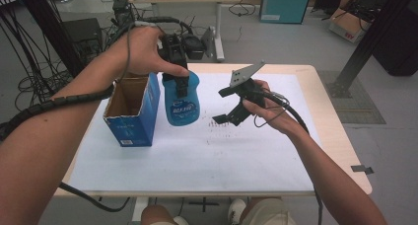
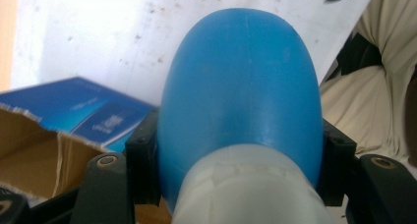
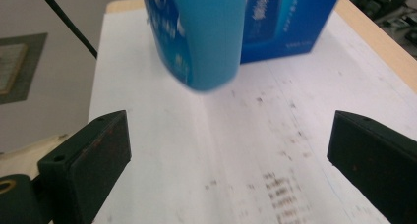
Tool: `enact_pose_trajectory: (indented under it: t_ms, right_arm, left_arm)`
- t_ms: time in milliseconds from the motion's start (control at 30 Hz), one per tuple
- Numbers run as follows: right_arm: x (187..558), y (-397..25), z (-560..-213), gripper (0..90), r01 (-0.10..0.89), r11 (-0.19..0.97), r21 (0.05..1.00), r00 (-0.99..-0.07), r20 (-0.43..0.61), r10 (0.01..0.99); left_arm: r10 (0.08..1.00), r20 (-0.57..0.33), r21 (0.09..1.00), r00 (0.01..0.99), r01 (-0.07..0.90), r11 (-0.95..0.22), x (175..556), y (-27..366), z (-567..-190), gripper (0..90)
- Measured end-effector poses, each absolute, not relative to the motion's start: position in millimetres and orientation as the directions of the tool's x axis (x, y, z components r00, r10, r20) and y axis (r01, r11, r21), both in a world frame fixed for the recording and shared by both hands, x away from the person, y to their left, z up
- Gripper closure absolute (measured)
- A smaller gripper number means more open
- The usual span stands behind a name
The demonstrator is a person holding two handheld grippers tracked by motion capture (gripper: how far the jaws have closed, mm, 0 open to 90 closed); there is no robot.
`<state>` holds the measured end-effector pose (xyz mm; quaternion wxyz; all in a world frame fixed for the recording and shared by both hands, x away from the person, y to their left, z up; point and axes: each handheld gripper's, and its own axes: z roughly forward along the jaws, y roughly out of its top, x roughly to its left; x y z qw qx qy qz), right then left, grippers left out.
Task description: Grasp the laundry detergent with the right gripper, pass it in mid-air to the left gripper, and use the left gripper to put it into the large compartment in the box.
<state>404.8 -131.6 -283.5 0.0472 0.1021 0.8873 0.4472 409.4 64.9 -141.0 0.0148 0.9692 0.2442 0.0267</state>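
Person's forearms (image 1: 39, 151) are coming in nearest, over one table (image 1: 315, 77) carrying a white sheet (image 1: 197, 156). One blue box (image 1: 130, 109) is standing open-topped at left. One blue bottle (image 1: 181, 99) is hanging just right of the box, seemingly clear of the sheet, with the left gripper (image 1: 173, 62) clamping its neck. The right gripper (image 1: 236, 104) is waiting wide open and empty. Judging progress: bottle out of the box, setting down or boxing remaining.
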Motion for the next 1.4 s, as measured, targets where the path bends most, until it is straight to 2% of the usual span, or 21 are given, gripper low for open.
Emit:
enact_pose_trajectory:
  t_ms: [133,200,467,533,567,600,633,800,1133,1200,1400]
  right_arm:
    - [406.4,-141.5,-280.8,3.0,0.135,0.616,0.776,-0.973,-0.012,0.228]
    - [405.9,-149.3,-277.6,3.0,0.147,0.622,0.769,-0.969,-0.014,0.245]
    - [407.6,-180.9,-265.1,3.4,0.211,0.651,0.729,-0.941,-0.030,0.338]
    - [408.3,-190.3,-262.3,3.6,0.236,0.649,0.723,-0.932,-0.020,0.361]
    - [408.3,-193.4,-260.7,3.6,0.243,0.651,0.719,-0.930,-0.019,0.368]
    - [408.5,-196.1,-259.0,3.6,0.245,0.651,0.718,-0.927,-0.022,0.374]
    - [408.5,-196.1,-259.0,3.6,0.245,0.651,0.718,-0.927,-0.022,0.374]
    - [407.5,-209.2,-248.7,3.6,0.251,0.662,0.706,-0.922,-0.034,0.386]
    - [404.8,-221.8,-243.5,3.7,0.252,0.673,0.695,-0.917,-0.050,0.396]
    - [404.7,-224.9,-242.8,3.6,0.248,0.672,0.698,-0.918,-0.051,0.393]
    - [403.1,-226.7,-242.9,3.7,0.248,0.672,0.697,-0.919,-0.049,0.391]
  left_arm:
    - [0.526,0.066,0.047,0.848,0.524,-0.850,413.7,69.7,-132.8,37.7]
    - [0.503,0.089,-0.019,0.859,0.507,-0.862,420.5,75.2,-121.7,37.6]
    - [0.650,0.094,-0.047,0.754,0.655,-0.754,436.4,97.1,-89.4,37.6]
    - [0.706,0.099,-0.043,0.701,0.712,-0.701,441.3,106.7,-79.3,37.6]
    - [0.706,0.099,-0.043,0.701,0.712,-0.701,441.3,106.7,-79.3,37.6]
    - [0.750,0.100,-0.033,0.654,0.756,-0.654,444.8,114.0,-72.2,37.6]
    - [0.750,0.100,-0.033,0.654,0.756,-0.654,444.8,114.0,-72.2,37.6]
    - [0.854,0.090,0.009,0.512,0.857,-0.515,454.5,138.7,-52.5,37.6]
    - [0.930,0.100,0.045,0.353,0.933,-0.358,467.9,167.4,-44.2,37.6]
    - [0.950,0.097,0.047,0.296,0.952,-0.301,470.9,175.0,-44.5,37.6]
    - [0.970,0.084,0.048,0.230,0.971,-0.234,474.1,187.9,-43.5,37.6]
